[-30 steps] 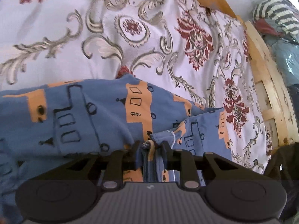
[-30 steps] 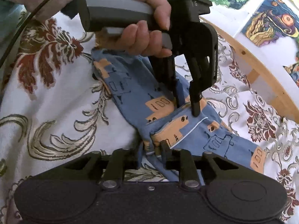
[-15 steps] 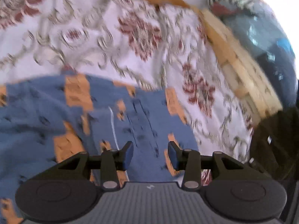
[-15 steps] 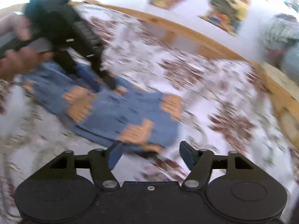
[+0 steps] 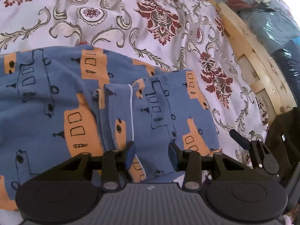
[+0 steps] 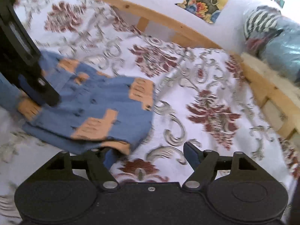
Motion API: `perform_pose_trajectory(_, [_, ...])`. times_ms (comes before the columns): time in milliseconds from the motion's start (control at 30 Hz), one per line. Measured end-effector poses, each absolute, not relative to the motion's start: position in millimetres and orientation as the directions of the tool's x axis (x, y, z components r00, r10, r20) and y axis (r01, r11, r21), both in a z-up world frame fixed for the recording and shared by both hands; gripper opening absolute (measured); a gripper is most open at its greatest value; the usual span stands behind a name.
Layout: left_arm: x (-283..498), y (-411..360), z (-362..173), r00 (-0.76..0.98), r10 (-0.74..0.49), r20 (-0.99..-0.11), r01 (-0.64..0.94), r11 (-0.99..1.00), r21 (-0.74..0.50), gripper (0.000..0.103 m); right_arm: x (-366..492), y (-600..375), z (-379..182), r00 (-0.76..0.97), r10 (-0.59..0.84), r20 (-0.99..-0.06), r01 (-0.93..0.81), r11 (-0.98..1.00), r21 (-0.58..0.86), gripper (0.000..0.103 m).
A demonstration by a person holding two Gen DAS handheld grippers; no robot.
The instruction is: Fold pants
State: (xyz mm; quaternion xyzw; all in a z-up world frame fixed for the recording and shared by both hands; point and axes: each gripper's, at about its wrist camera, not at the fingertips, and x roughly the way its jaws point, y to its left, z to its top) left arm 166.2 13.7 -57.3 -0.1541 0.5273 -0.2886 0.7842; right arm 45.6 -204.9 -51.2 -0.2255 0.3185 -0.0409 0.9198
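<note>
Since a second ago you've let go with both: your left gripper (image 5: 151, 154) is parted just over the blue cotton pants with orange bus print (image 5: 78, 101), your right gripper (image 6: 148, 155) spread wide and off, leaving them folded flat on the floral bedspread (image 6: 206, 97) to settle.

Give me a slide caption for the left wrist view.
Open left gripper hovers over folded blue pants on a floral bedspread.

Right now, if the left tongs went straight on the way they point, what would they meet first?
Most likely the blue pants: the left tongs stand open directly over the folded fabric, which fills the gap between their fingers. Beyond it lies the floral bedspread. Depth is hard to judge here.
</note>
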Motion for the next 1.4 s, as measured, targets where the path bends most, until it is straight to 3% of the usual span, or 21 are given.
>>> perform_pose_trajectory(100, [164.7,14.1,-56.5,0.297,-0.580,-0.759,0.283,0.812,-0.510,0.036,45.8,-215.3,-51.6,0.788,-0.312,-0.532,0.023,0.877,-0.480,0.078])
perform_pose_trajectory(167, [165.5,17.4,-59.0,0.301,-0.551,-0.778,0.267,0.832,-0.486,0.022,42.5,-225.4,-45.0,0.780,-0.358,-0.513,0.086,0.874,-0.479,0.083])
perform_pose_trajectory(267, [170.2,26.7,-65.2,0.288,-0.561,-0.776,0.217,0.827,-0.518,0.020,37.8,-238.9,-41.5,0.762,-0.371,-0.530,0.120,0.886,-0.448,0.089])
perform_pose_trajectory(400, [170.9,30.9,-63.3,0.278,-0.563,-0.779,0.178,0.827,-0.534,0.020,35.7,-245.2,-43.2,0.728,-0.404,-0.554,0.119,0.870,-0.478,0.088])
perform_pose_trajectory(433, [168.2,31.2,-58.6,0.282,-0.559,-0.780,0.172,0.829,-0.532,0.025,30.2,-247.6,-36.3,0.734,-0.393,-0.554,0.124,0.879,-0.460,0.088])
perform_pose_trajectory(500, [160.3,30.9,-45.9,0.312,-0.563,-0.765,0.180,0.826,-0.534,0.045,17.5,-245.8,-18.3,0.774,-0.366,-0.517,0.153,0.900,-0.409,0.088])
perform_pose_trajectory(533, [155.3,29.3,-38.0,0.343,-0.563,-0.752,0.200,0.826,-0.528,0.062,16.1,-243.6,-9.9,0.805,-0.328,-0.494,0.138,0.914,-0.381,0.088])
perform_pose_trajectory(600, [148.8,21.5,-25.9,0.409,-0.550,-0.728,0.263,0.835,-0.483,0.068,22.4,-234.6,-1.8,0.860,-0.220,-0.460,0.065,0.942,-0.330,0.088])
perform_pose_trajectory(700, [150.9,6.3,-19.5,0.512,-0.503,-0.697,0.320,0.864,-0.388,0.076,47.9,-219.4,-5.4,0.884,0.019,-0.466,-0.129,0.970,-0.206,0.069])
perform_pose_trajectory(733, [154.0,3.6,-23.2,0.543,-0.492,-0.680,0.320,0.870,-0.374,0.086,59.4,-214.3,-11.4,0.876,0.093,-0.473,-0.193,0.967,-0.169,0.058])
perform_pose_trajectory(767, [158.3,2.6,-28.8,0.561,-0.481,-0.674,0.314,0.877,-0.365,0.089,68.8,-210.5,-17.7,0.863,0.149,-0.483,-0.245,0.959,-0.141,0.054])
perform_pose_trajectory(867, [172.4,3.5,-51.9,0.531,-0.433,-0.729,0.290,0.901,-0.324,0.089,94.9,-206.0,-44.0,0.801,0.169,-0.575,-0.298,0.945,-0.137,0.050])
perform_pose_trajectory(1000, [174.2,17.8,-65.3,0.534,-0.409,-0.740,0.251,0.913,-0.323,0.089,101.2,-239.3,-57.8,0.774,0.028,-0.633,-0.156,0.977,-0.148,0.051])
perform_pose_trajectory(1100, [173.1,23.7,-58.1,0.542,-0.367,-0.756,0.180,0.929,-0.322,0.093,99.9,-272.3,-39.1,0.789,-0.064,-0.611,0.008,0.996,-0.094,0.053])
perform_pose_trajectory(1133, [170.9,24.5,-53.9,0.554,-0.331,-0.764,0.149,0.942,-0.300,0.101,99.0,-275.8,-31.6,0.803,-0.086,-0.590,0.038,0.995,-0.094,0.054])
perform_pose_trajectory(1267, [161.9,27.6,-42.4,0.643,-0.237,-0.728,0.107,0.969,-0.221,0.103,98.7,-254.8,-19.3,0.845,-0.054,-0.531,-0.025,0.990,-0.140,0.061])
perform_pose_trajectory(1400, [168.7,23.2,-49.4,0.623,-0.163,-0.765,0.086,0.986,-0.140,0.103,100.5,-223.5,-35.6,0.827,-0.013,-0.562,-0.129,0.969,-0.212,0.066])
